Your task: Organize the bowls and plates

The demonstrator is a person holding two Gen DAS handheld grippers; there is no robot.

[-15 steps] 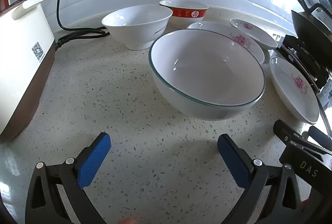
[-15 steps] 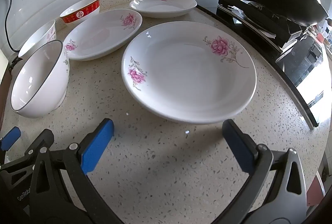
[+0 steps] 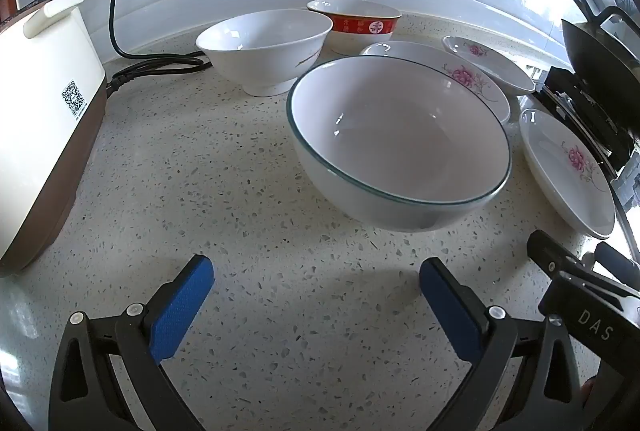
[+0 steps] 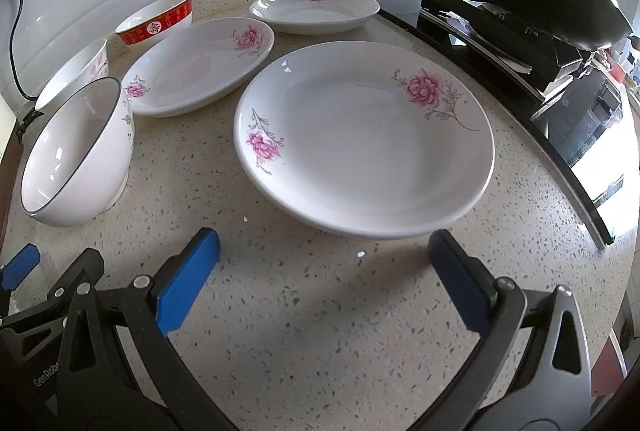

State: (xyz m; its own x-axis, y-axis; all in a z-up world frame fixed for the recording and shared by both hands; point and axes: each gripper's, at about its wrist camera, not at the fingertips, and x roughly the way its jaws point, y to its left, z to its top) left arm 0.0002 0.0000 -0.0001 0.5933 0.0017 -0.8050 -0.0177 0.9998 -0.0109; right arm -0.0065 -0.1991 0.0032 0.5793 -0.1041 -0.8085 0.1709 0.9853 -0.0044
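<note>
On speckled counter (image 4: 320, 311): white plates (image 4: 364, 139), pink flowers.

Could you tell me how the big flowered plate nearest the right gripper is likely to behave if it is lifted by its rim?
The big flowered plate looks like glazed ceramic, so it is probably stiff, fairly heavy and breakable. Its glossy surface may slip between the fingers. Gripped at one edge, the wide shallow dish would likely sag away from the right gripper.
</note>
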